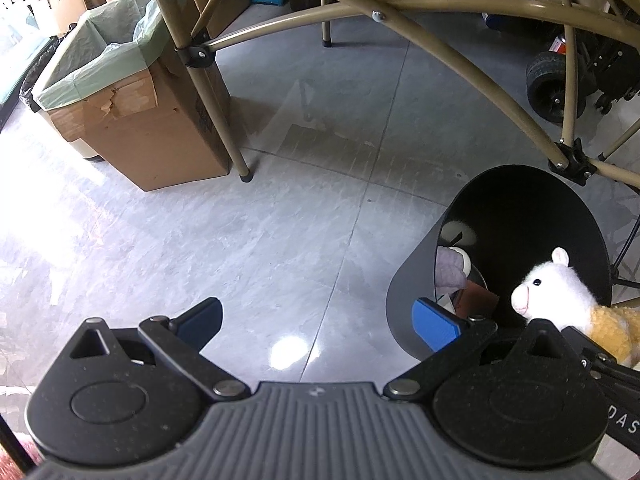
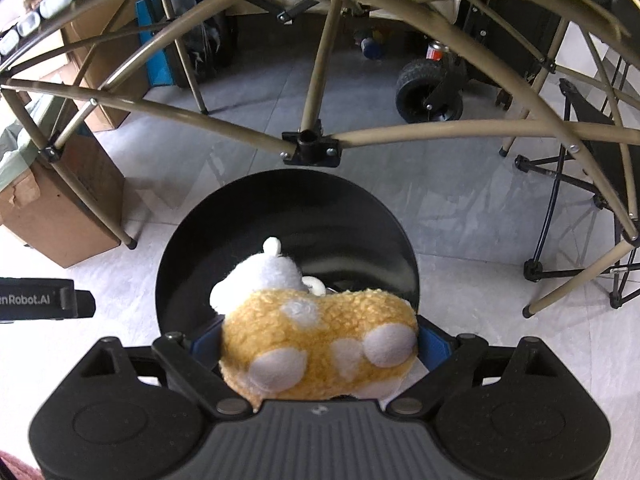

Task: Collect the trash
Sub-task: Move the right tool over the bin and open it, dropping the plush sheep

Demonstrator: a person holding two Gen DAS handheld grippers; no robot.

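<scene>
A cardboard box [image 1: 136, 120] lined with a pale green plastic bag [image 1: 100, 60] stands on the grey marble-look tile floor [image 1: 280, 208], just beside a tan metal leg of a folding frame [image 1: 440, 36]. Behind the frame's crossed tubes sits a black rubber wheel [image 2: 424, 88] on a cart. A black folding stand [image 2: 560, 200] stands well to the right, and more cardboard boxes [image 2: 104, 52] stand at the back left.

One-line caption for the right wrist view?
Right gripper holds a plush alpaca over the black bin.
</scene>
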